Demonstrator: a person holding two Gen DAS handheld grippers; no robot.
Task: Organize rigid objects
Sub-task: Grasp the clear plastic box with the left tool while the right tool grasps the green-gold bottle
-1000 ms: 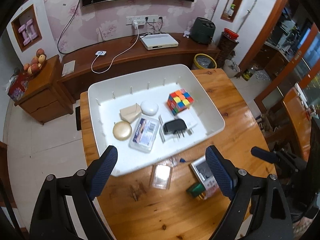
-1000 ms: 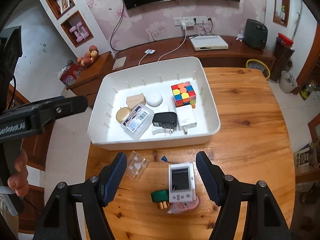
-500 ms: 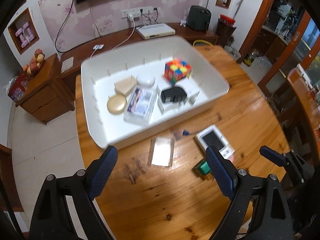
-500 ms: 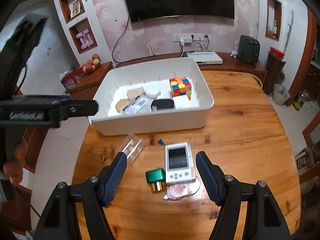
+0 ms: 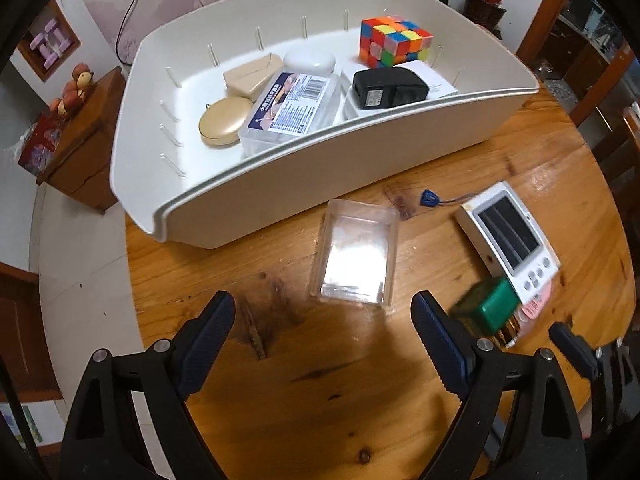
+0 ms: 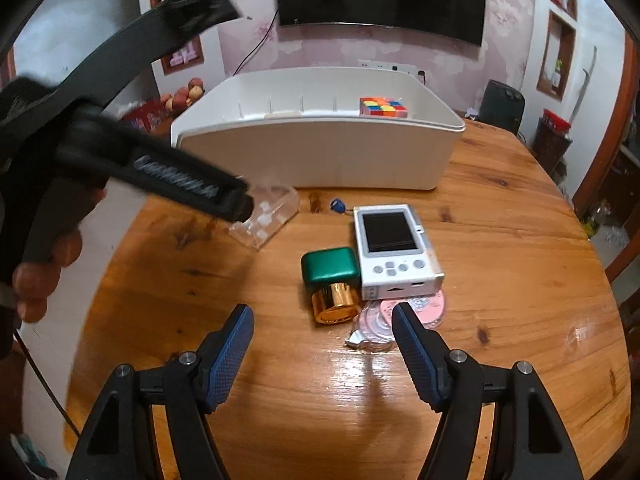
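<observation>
A white bin on the wooden table holds a Rubik's cube, a black adapter, a clear labelled case, a gold round case and other items. On the table lie a clear plastic box, a white handheld device, a green-capped gold bottle and a pink disc. My left gripper is open and empty, just in front of the clear box. My right gripper is open and empty, just in front of the bottle.
The bin also shows in the right wrist view. A small blue tag lies near the bin wall. The left gripper's body crosses the right wrist view at left. A cabinet with fruit stands beyond the table edge.
Both grippers have dropped lower and closer to the table. The left one has closed in on the clear box, the right one on the green bottle and white device. Both stay open.
</observation>
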